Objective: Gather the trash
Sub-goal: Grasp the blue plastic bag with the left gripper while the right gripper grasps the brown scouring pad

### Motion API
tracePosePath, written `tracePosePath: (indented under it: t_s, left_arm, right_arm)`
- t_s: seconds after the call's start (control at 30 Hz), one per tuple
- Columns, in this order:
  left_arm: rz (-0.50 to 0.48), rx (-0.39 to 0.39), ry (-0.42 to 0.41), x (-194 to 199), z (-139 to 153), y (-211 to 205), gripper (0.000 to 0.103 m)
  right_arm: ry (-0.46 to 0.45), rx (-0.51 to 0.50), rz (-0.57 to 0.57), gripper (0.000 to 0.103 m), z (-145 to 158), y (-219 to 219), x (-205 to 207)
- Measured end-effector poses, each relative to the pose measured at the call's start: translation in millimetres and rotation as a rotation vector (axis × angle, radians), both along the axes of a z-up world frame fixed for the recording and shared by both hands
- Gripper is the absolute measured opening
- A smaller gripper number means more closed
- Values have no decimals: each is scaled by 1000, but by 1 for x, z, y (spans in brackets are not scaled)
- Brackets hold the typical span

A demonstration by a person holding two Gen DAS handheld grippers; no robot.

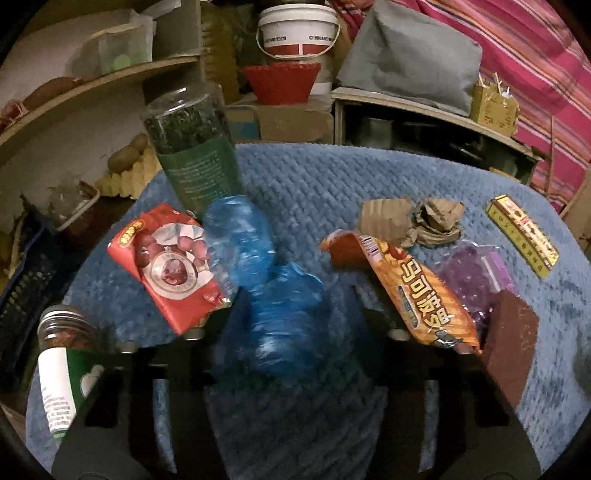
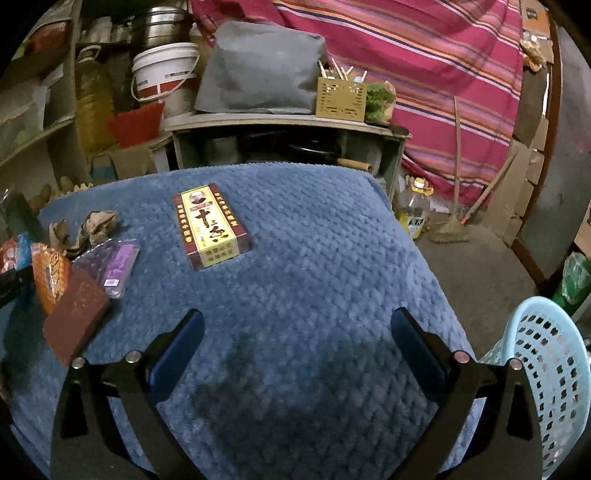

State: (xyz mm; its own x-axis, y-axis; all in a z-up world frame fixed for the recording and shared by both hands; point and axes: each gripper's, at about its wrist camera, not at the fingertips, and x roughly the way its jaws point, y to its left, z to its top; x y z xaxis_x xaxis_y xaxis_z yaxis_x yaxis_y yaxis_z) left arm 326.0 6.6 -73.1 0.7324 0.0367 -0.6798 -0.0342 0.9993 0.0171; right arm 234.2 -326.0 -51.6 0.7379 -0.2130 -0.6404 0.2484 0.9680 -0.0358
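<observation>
My left gripper point(image 1: 295, 321) is shut on a crumpled blue plastic bag point(image 1: 284, 321), whose upper part rises between a red snack pack point(image 1: 170, 266) and an orange snack packet point(image 1: 417, 291). Beyond these lie a purple bag point(image 1: 472, 273), a brown box point(image 1: 509, 339), crumpled brown paper point(image 1: 436, 221) and a yellow-and-maroon box point(image 1: 524, 236). My right gripper point(image 2: 295, 343) hangs open over bare blue blanket point(image 2: 314, 258), nothing between its fingers. The yellow-and-maroon box point(image 2: 212, 225) lies ahead of it; the brown box point(image 2: 75, 317) and purple bag point(image 2: 110, 266) are to its left.
A light blue slotted basket point(image 2: 543, 376) stands off the blanket's right edge. A tall green-labelled jar point(image 1: 192, 147) stands at the far left, another jar point(image 1: 62, 354) lies near left. Shelves, a white bucket point(image 1: 297, 29) and a red basket crowd the background.
</observation>
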Motion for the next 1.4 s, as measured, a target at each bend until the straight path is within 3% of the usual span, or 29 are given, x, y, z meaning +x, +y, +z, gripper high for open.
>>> tracePosePath:
  t_s: [0.03, 0.13, 0.37, 0.53, 0.7, 1.0, 1.13, 1.4]
  left_arm:
    - [-8, -6, -1, -2, 1, 1, 30]
    - [-26, 5, -6, -8, 6, 0, 22]
    - [-72, -6, -124, -52, 48, 5, 21]
    - [-67, -42, -152, -81, 64, 21, 21]
    - [-42, -66, -144, -106, 61, 49, 21]
    - [-28, -116, -143, -110, 55, 84, 21]
    - [-21, -116, -120, -104, 47, 90, 21]
    - [-23, -104, -102, -96, 44, 88, 21]
  right_arm:
    - [0, -2, 2, 99, 0, 1, 0]
    - [3, 2, 14, 99, 2, 6, -2]
    - [-19, -3, 53, 99, 12, 33, -12]
    - [-24, 19, 92, 99, 17, 63, -17]
    - [-26, 25, 150, 99, 19, 103, -20]
    - [30, -39, 234, 99, 4, 183, -5]
    - [55, -69, 200, 99, -4, 195, 8]
    - [137, -2, 152, 97, -20, 184, 27]
